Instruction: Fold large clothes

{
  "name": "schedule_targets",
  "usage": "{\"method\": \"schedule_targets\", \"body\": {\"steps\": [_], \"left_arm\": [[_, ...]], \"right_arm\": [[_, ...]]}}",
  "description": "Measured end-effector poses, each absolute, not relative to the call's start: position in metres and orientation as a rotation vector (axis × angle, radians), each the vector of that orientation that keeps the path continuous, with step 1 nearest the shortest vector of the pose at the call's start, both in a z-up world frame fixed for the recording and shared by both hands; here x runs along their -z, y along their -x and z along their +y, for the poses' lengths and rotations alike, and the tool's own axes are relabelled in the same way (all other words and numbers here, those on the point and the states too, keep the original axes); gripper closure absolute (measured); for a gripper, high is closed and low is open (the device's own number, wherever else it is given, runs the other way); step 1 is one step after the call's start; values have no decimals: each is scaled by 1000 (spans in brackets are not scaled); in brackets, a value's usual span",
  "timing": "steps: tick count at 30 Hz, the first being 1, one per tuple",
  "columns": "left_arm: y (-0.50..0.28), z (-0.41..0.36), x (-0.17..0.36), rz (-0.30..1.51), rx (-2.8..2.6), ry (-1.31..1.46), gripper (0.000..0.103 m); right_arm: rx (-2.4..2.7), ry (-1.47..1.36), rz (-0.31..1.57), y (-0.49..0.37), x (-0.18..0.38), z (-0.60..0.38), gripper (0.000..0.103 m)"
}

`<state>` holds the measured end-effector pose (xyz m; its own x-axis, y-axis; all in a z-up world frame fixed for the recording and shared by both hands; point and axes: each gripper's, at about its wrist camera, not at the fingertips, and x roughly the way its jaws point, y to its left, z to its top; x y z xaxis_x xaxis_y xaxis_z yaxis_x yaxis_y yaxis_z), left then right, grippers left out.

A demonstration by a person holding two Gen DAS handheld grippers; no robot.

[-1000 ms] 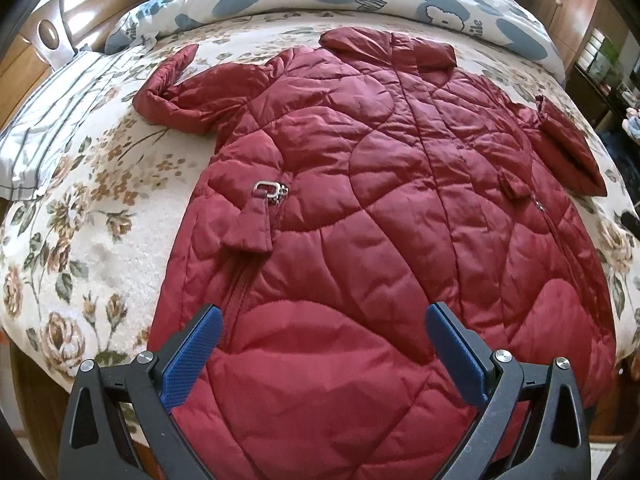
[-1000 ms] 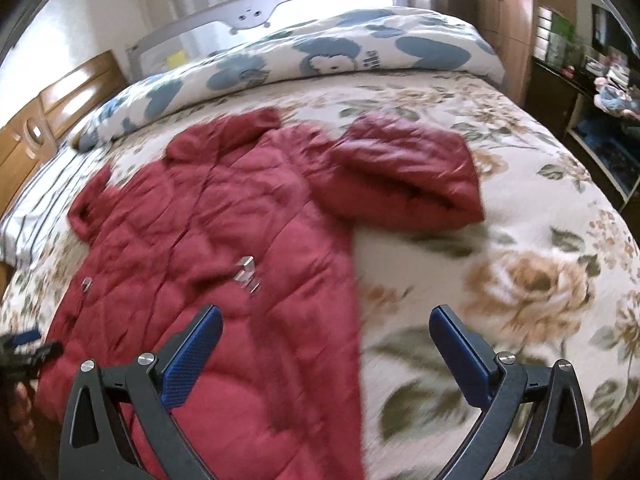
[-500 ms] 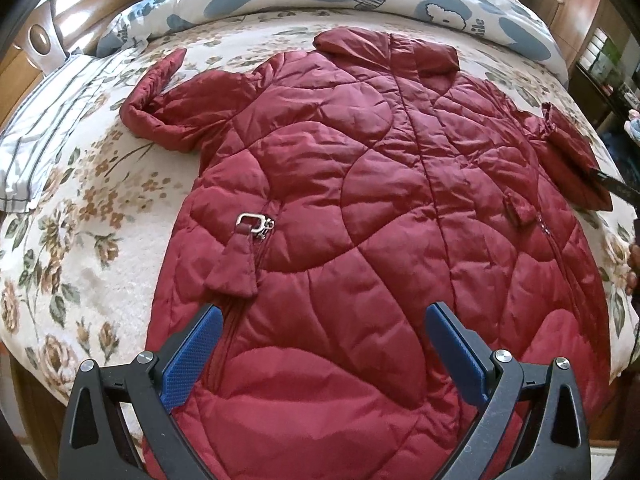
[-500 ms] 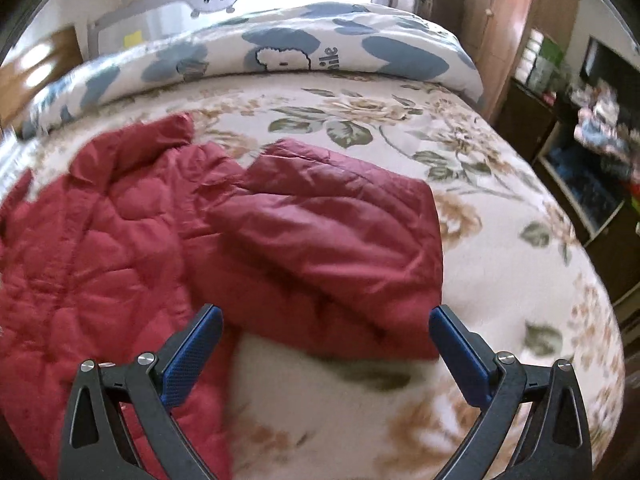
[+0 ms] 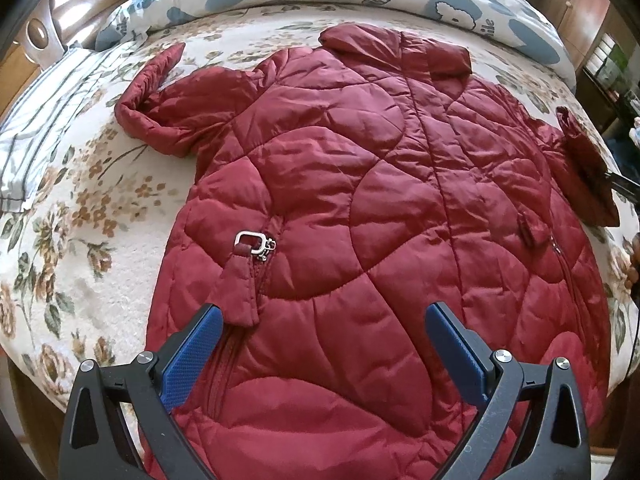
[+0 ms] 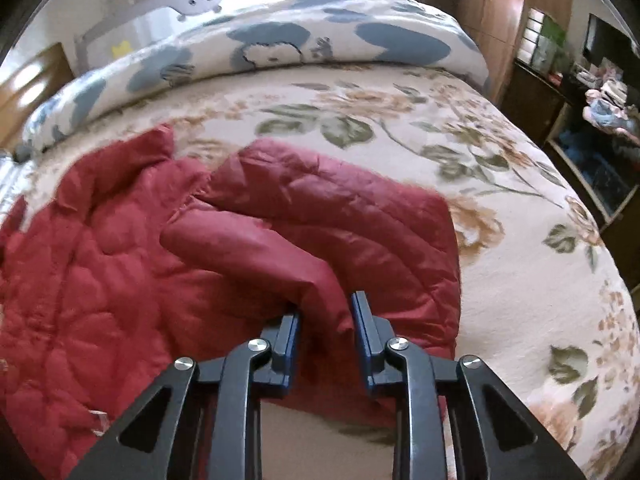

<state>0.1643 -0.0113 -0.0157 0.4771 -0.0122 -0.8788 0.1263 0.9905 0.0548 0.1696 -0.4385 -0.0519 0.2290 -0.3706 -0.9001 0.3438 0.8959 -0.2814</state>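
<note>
Over the coat (image 5: 380, 220), left gripper (image 5: 320, 344) agape

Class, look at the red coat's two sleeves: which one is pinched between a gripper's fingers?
The sleeve on the coat's right side in the left-wrist view: the right gripper has just closed on its cuff. The other sleeve, toward the striped pillow, lies untouched.

The duvet (image 5: 460, 4) reads "ile" near a bear
</note>
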Motion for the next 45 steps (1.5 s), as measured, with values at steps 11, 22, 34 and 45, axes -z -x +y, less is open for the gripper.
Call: {"method": "schedule_targets", "body": {"steps": [11,22,34,45], "left_arm": [[-170,4,16,1056,105,-52,1],[-194,38,13,1060,180,95,1],[-286,75,28,1104,379,373,2],[-383,55,86,1220,459,441,65]], "right_arm": [[211,-93,1183,-196,44,-345,88],[15,-202,1218,-213,86,-267,89],[-218,-225,1247,-223,136,-194,89],[-281,-198,1261,-226,148,-174,83]]}}
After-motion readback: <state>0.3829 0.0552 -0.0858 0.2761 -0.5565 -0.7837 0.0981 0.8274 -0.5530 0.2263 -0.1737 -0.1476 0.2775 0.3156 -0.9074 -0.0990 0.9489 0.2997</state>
